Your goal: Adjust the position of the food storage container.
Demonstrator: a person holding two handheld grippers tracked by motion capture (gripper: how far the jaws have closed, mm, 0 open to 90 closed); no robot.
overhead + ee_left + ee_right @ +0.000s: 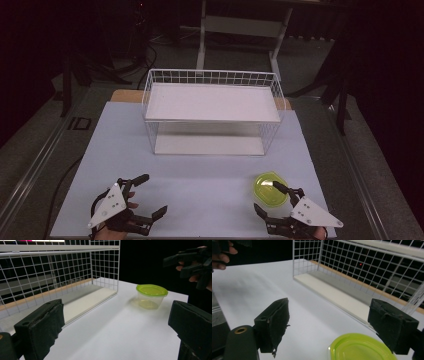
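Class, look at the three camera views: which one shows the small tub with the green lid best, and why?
The left gripper view: the tub shows whole from the side, clear body and green lid, standing free on the table. The high view shows it from above, partly behind the right gripper. The right gripper view catches just part of its lid.

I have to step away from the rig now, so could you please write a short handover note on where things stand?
Left claw: open, holding nothing, low over the near left of the white table.
Right claw: open, jaws either side of the container's near edge, not closed on it.
Lidded green container: upright on the table's near right, lid on.
White wire rack: at the table's back, both shelves bare.
Done: nothing gripped or moved as far as can be seen.
Left: probably close the right claw on the container and carry it to the rack.
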